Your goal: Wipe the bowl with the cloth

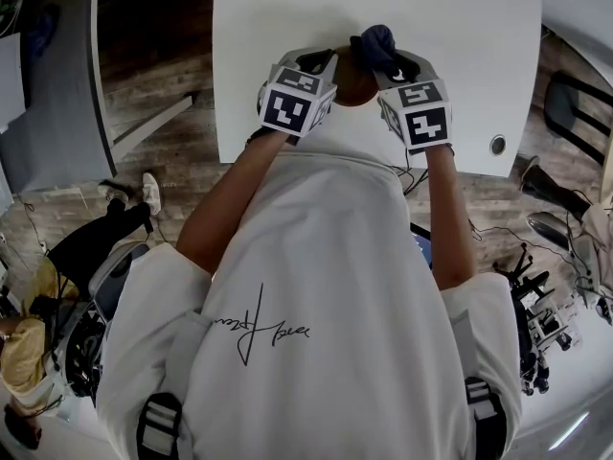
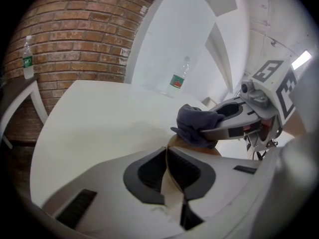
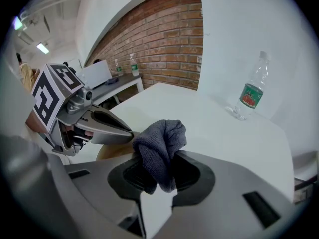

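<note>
**Bowl pinched by its rim, cloth bunched at the far side**

At the far left of the head view, a seated person's white shoe (image 1: 150, 192) rests on the wooden floor (image 1: 163, 151), well clear of the white bench (image 1: 287, 8). Toward the upper centre of that view, the left hand-held gripper (image 2: 168, 153) is closed narrow on the thin tan wall of the bowl (image 1: 352, 84). The rim runs up between its jaws. Just right of it, the right hand-held gripper (image 3: 160, 159) is clamped on a bunched dark grey cloth (image 3: 162, 139), which lies against the bowl's far rim. From above, the marker cubes (image 1: 287, 108) cover much of the bowl.

Farther back on the bench, well apart from both grippers, a clear plastic bottle (image 3: 251, 91) stands upright. Its label is green with a red patch, the print too small to read. A brick wall (image 3: 159, 49) rises behind it. The handwritten script on the person's white shirt (image 1: 259, 326) is not legible. Cables and gear (image 1: 546, 305) clutter the floor at the right.
</note>
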### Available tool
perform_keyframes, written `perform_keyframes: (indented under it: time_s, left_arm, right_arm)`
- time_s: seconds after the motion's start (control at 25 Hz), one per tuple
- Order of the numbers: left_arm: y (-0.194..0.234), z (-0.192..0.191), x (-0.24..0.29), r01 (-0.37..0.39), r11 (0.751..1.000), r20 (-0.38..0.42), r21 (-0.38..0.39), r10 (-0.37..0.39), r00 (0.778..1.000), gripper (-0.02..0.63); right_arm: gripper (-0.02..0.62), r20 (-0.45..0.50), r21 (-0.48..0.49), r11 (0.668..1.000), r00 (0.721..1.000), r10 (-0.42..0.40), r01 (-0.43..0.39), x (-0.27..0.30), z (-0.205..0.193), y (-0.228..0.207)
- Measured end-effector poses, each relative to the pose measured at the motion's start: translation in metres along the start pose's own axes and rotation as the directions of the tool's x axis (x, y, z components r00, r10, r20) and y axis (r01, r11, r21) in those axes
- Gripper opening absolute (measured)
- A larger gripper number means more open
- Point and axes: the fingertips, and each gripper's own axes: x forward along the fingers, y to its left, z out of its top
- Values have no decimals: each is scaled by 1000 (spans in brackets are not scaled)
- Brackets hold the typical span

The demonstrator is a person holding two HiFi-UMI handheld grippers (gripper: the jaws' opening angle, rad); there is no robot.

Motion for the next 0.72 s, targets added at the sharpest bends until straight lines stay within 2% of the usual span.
perform_keyframes:
  time_s: [0.72]
  left_arm:
    - [-1,1,2,-12,1000,2,9,12,1000,23]
  right_arm:
    - [84,1,47,999,1000,-27,27,-12,-17,-5]
